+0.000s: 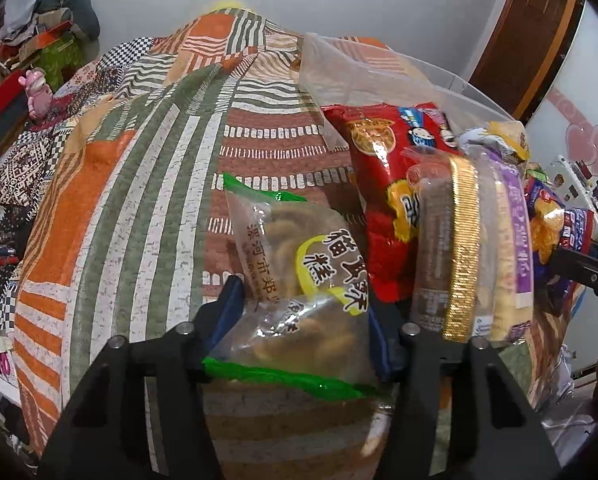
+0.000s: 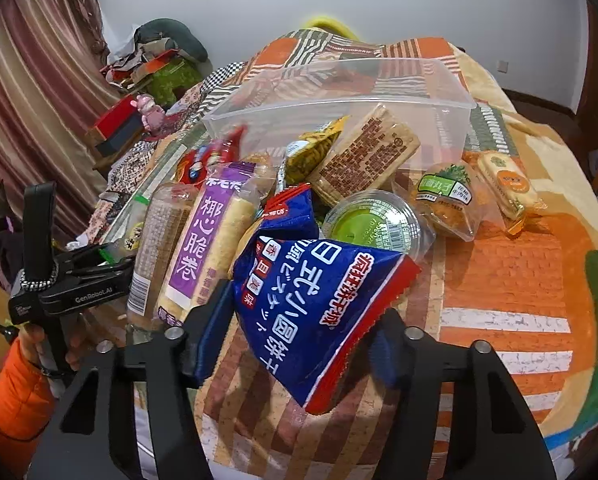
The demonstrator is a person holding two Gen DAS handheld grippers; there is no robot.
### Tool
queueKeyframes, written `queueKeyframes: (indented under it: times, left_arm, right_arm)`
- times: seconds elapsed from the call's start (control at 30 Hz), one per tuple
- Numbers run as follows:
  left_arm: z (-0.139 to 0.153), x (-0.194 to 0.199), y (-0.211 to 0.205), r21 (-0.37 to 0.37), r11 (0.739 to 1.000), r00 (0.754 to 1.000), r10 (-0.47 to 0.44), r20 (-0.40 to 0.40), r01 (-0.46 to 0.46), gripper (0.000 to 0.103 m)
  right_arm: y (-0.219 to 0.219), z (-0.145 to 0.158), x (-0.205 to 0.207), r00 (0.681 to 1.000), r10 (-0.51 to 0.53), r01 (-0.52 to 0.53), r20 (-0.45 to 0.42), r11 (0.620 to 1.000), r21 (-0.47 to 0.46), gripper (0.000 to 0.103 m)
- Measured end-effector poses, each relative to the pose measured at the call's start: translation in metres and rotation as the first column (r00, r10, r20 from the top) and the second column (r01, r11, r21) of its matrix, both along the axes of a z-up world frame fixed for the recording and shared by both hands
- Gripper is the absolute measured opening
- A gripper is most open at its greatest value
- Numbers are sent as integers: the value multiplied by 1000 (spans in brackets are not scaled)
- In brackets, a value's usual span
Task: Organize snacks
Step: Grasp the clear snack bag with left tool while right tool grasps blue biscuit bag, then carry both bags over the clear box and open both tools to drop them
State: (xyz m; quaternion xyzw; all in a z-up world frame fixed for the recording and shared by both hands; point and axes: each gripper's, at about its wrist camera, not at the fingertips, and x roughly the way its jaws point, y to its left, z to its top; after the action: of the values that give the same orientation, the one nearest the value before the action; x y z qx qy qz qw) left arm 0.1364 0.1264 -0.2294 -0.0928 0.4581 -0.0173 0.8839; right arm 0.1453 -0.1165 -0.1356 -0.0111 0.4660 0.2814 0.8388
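My left gripper (image 1: 305, 312) is shut on a clear, green-edged bag of biscuits (image 1: 299, 264), held above the patterned bedspread. My right gripper (image 2: 303, 316) is shut on a blue and red biscuit bag (image 2: 315, 304). A clear plastic bin (image 2: 339, 92) stands behind a pile of snacks: a purple wafer-roll pack (image 2: 211, 236), a red bag (image 1: 383, 184), a green-lidded cup (image 2: 371, 224), a brown cracker pack (image 2: 367, 160). The bin also shows in the left wrist view (image 1: 379, 76). The left gripper's body shows at the left of the right wrist view (image 2: 79, 284).
Two wrapped pastries (image 2: 451, 200) (image 2: 507, 188) lie right of the pile on the bedspread (image 1: 139, 200). Clutter, boxes and a pink toy (image 2: 151, 114) sit at the far left by a curtain. A wooden door (image 1: 535, 28) stands far right.
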Motion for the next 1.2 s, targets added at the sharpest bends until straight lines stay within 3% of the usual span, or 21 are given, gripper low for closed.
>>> queueKeyframes:
  times: [0.23, 0.63, 0.9, 1.2]
  left_arm:
    - [14, -14, -7, 60, 998, 999, 16, 33, -18, 46]
    - [78, -26, -16, 71, 997, 984, 25, 176, -38, 46]
    - [120, -6, -32, 52, 998, 960, 18, 279, -34, 46]
    - [142, 31, -49, 50, 999, 946, -5, 325, -12, 46]
  right_arm:
    - [-5, 7, -4, 1000, -5, 4, 26, 1000, 9, 36]
    - [-28, 42, -5, 986, -60, 55, 155, 998, 33, 34]
    - [-37, 72, 8, 962, -104, 91, 254, 994, 61, 34]
    - [-37, 86, 39, 939, -147, 126, 310, 988, 86, 34]
